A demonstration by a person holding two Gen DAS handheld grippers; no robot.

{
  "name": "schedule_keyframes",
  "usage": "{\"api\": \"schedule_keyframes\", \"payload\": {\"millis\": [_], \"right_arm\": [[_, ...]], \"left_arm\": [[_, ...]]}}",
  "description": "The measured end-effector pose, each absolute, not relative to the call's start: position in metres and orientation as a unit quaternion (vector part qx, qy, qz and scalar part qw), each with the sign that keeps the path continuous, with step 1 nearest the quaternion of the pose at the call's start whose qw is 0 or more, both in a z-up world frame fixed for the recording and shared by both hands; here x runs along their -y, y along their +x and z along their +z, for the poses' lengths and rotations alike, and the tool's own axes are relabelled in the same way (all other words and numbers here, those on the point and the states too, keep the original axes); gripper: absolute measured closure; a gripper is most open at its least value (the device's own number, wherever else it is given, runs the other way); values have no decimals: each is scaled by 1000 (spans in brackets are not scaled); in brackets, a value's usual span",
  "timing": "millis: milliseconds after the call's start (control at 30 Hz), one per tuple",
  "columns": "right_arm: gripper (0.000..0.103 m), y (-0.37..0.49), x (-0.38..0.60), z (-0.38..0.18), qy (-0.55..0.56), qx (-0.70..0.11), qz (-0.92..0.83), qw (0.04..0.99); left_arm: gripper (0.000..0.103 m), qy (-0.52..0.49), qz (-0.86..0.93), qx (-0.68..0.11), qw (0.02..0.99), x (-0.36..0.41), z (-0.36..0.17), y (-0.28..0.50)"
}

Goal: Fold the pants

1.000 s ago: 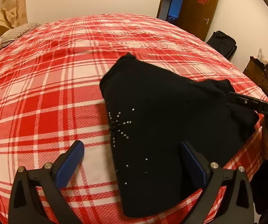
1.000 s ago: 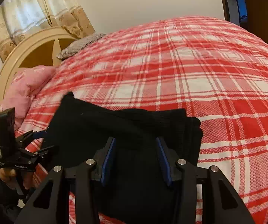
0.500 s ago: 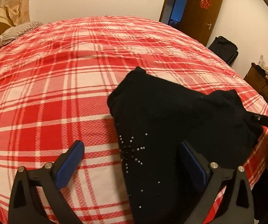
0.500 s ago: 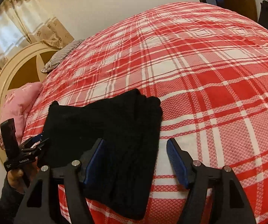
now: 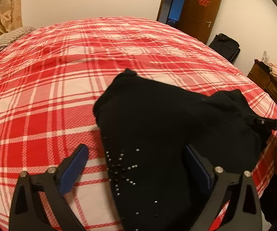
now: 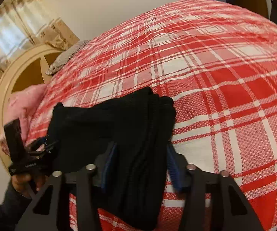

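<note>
Red-and-white checked bedspread (image 5: pixel 42 96) across the whole bed, well lit and flat.

Black pants (image 5: pixel 167 119) lying on it close to the near edge, already gathered into a thick bundle. Long axis running side to side along that edge, one end before each tool.

Left gripper (image 5: pixel 135 150) wide open, hovering low over the studded end: one blue pad over bare bedspread just beside the cloth, the other over the black fabric, nothing pinched. Nearest cloth edge lying between the pads, slightly toward the right one.

Right gripper (image 6: pixel 141 149) at the opposite, layered end, jaws part-way in with the stacked fold filling the gap between them. Blurred there, so impossible to tell whether truly clamped or only straddling. Seen from the left wrist, reaching into the far right end of the bundle.

Judging from this, next fold most likely across the long axis, one end carried over toward the other. Right side nearer to a firm hold; left side needing to drop and close on the cloth edge first.

Brown door (image 5: pixel 200 13) in the far corner, marked with a red double-happiness character.

Cluster of small silver studs (image 5: pixel 121 165) on the left end of the pants, in a starburst.

Pale letters on the right tool's body in the left wrist view, roughly "DAS" or "OAS", cut off at the frame edge. Faint print on the left tool in the right wrist view, too small to read.
</note>
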State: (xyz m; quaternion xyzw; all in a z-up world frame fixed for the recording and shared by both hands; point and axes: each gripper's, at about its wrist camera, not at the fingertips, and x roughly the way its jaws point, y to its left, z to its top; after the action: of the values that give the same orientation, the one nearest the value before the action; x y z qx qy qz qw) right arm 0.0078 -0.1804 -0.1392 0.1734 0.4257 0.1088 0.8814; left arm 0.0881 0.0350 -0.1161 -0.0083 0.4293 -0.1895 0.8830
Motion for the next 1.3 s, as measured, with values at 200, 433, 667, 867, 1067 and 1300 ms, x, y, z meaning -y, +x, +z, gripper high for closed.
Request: {"api": "schedule_keyframes", "payload": {"millis": [200, 433, 667, 867, 1067, 1300], "right_arm": [[69, 4, 177, -137, 183, -418, 118, 882], [73, -2, 169, -123, 176, -401, 124, 890], [74, 9, 133, -81, 109, -396, 159, 898], [75, 50, 81, -60, 58, -396, 220, 889], [75, 106, -4, -62, 27, -398, 306, 864], [75, 155, -100, -75, 19, -396, 381, 835]], "left_arm": [[34, -14, -222, -428, 876, -30, -113, 87], [74, -39, -254, -422, 870, -32, -109, 84], [92, -58, -242, -390, 886, -54, -88, 73], [92, -74, -202, -368, 904, -99, -71, 62], [92, -74, -117, -355, 925, -164, -58, 50], [92, -78, -9, -350, 934, -239, -55, 37]]}}
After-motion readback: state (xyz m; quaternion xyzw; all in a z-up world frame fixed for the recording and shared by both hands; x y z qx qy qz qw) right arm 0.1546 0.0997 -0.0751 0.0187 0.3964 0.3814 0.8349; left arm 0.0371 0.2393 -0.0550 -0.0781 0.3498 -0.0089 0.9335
